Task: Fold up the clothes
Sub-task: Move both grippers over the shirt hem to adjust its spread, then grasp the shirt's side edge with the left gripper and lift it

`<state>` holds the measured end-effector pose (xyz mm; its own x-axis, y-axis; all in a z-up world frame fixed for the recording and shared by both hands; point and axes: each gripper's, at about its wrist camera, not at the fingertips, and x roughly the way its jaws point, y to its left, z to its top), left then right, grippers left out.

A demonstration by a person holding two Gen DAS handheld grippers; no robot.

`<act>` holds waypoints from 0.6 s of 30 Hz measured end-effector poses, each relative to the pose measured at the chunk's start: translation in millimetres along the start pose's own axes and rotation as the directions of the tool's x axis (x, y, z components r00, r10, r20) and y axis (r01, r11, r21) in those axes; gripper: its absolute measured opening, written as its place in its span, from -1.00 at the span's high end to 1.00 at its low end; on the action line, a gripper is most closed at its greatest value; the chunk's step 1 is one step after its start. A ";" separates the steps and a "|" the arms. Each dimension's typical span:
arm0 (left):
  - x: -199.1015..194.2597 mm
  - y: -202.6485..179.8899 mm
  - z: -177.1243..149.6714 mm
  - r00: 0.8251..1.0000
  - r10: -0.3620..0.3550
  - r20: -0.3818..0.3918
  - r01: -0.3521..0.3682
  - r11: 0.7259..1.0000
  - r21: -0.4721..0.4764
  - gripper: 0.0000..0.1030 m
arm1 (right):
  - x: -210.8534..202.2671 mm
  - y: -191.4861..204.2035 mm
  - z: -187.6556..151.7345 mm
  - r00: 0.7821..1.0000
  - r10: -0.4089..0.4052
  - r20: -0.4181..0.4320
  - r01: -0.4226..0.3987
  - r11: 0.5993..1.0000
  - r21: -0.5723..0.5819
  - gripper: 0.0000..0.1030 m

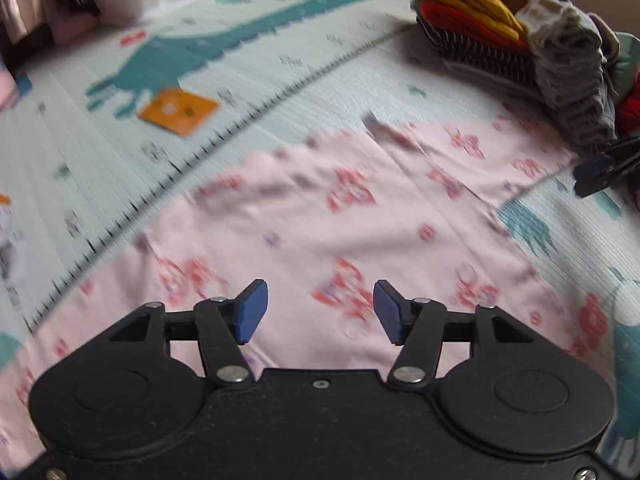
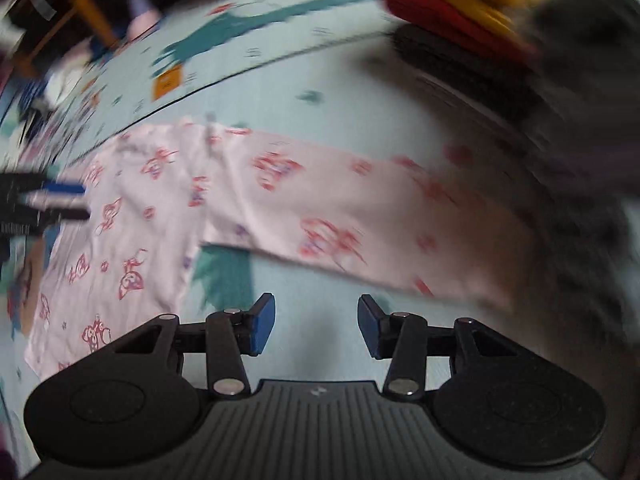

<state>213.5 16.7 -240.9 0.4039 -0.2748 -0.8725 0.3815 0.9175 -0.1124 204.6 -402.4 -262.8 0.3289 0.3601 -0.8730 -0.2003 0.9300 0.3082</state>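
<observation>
Both jaws stand part open and empty: left gripper (image 1: 320, 312) above the pink garment (image 1: 320, 208) spread on the mat (image 1: 120, 160), right gripper (image 2: 316, 326) beside it. Grip opposite edges evenly before folding.

Pink garment (image 1: 320, 216), red floral print

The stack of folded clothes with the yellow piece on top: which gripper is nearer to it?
Right. The right gripper hovers open over the mat close beside the stack of folded clothes. The left gripper hangs open over the pink flower-print garment, farther away.
</observation>
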 end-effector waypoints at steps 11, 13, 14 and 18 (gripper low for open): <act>-37.8 -90.1 23.1 0.996 -0.059 -0.073 0.070 0.985 0.159 -0.12 | -13.2 -97.6 -19.9 0.982 -0.067 0.177 0.006 0.945 0.327 0.10; -66.6 -100.0 27.7 0.995 -0.036 -0.090 0.056 0.972 0.226 -0.12 | -4.7 -104.5 -17.8 0.983 -0.057 0.175 -0.006 0.940 0.341 0.10; -77.7 -104.0 28.8 0.995 -0.016 -0.102 0.043 0.963 0.266 -0.14 | -1.4 -108.7 -16.6 0.982 -0.045 0.182 -0.025 0.930 0.366 0.10; -101.2 -106.2 27.3 0.989 0.067 -0.132 -0.022 0.950 0.313 -0.15 | 9.8 -116.8 -13.5 0.976 -0.016 0.217 -0.081 0.900 0.429 0.09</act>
<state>154.8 -60.8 -127.7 0.3149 -0.1724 -0.9334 0.6131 0.7876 0.0614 218.7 -508.5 -312.4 0.5242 0.3527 -0.7751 0.1888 0.8394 0.5097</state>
